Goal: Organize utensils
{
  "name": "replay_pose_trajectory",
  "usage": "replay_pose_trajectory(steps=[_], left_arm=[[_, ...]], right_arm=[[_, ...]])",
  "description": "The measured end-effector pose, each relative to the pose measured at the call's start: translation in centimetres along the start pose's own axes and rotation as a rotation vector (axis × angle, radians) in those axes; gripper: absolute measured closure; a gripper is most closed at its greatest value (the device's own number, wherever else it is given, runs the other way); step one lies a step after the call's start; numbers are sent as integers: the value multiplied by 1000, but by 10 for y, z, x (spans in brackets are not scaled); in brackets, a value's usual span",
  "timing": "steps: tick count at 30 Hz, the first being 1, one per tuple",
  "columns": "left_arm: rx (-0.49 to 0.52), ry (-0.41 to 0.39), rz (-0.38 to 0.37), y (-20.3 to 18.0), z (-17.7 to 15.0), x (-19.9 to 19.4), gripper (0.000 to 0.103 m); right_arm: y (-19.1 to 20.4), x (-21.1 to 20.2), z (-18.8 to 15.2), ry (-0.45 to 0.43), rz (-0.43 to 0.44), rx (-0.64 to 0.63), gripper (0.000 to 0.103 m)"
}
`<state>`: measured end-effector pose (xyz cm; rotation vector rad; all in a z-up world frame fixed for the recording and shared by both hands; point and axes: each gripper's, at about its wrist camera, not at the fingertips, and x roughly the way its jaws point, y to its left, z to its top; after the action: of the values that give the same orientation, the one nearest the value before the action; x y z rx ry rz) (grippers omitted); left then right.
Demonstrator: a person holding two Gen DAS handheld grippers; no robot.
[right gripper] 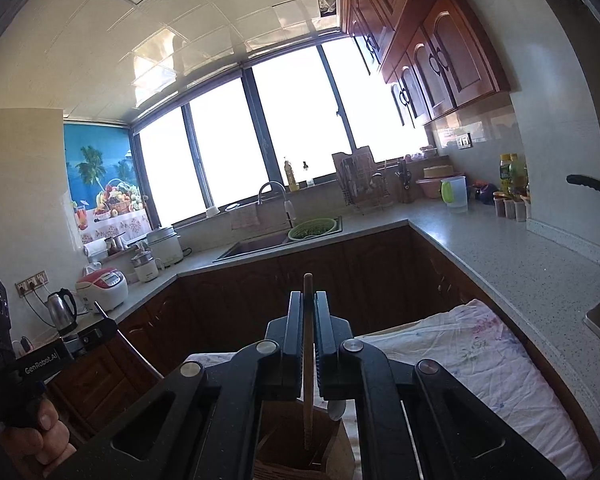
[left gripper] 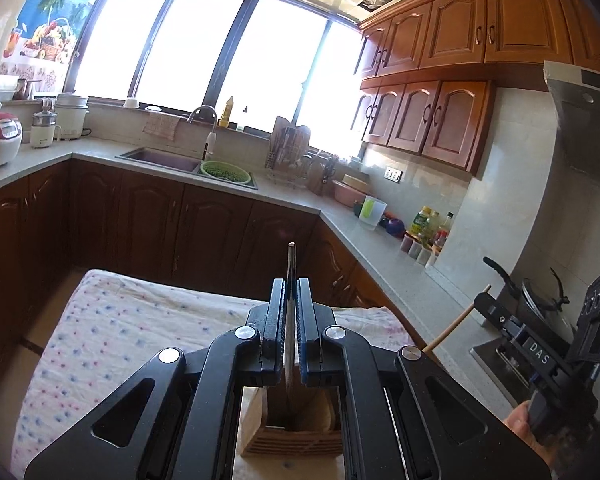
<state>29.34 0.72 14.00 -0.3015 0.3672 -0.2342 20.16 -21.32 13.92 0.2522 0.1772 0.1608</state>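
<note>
Now both sticks hang over the holder (left gripper: 292,436) at 6 o'clock: left claw (left gripper: 291,320) grips a metal chopstick (left gripper: 290,264), right claw (right gripper: 308,340) a wooden one (right gripper: 307,400); next, lower and release each

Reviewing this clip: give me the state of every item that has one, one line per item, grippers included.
left gripper: shut on metal chopstick
metal chopstick: upright, lower end over the wooden holder
right gripper: shut on wooden chopstick
wooden chopstick: upright, lower end down in the wooden holder
wooden holder: standing upright on the cloth-covered table
upper cabinets: doors closed
green colander: sitting in the sink
</note>
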Motion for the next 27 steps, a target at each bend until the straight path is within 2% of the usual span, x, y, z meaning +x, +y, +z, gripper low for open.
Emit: replay_pose_trajectory(steps=[4, 11, 25, 27], left_arm=[[-36, 32, 8, 10, -25, 23, 99], [-38, 102, 22, 15, -58, 43, 99], [-50, 128, 27, 19, -53, 47, 98], [-70, 140, 12, 22, -50, 48, 98]], right_arm=[[-10, 16, -21, 35, -19, 26, 99], [-24, 27, -47, 75, -37, 63, 98], [-25, 31, -49, 97, -38, 65, 98], [-26, 31, -50, 100, -35, 75, 93]])
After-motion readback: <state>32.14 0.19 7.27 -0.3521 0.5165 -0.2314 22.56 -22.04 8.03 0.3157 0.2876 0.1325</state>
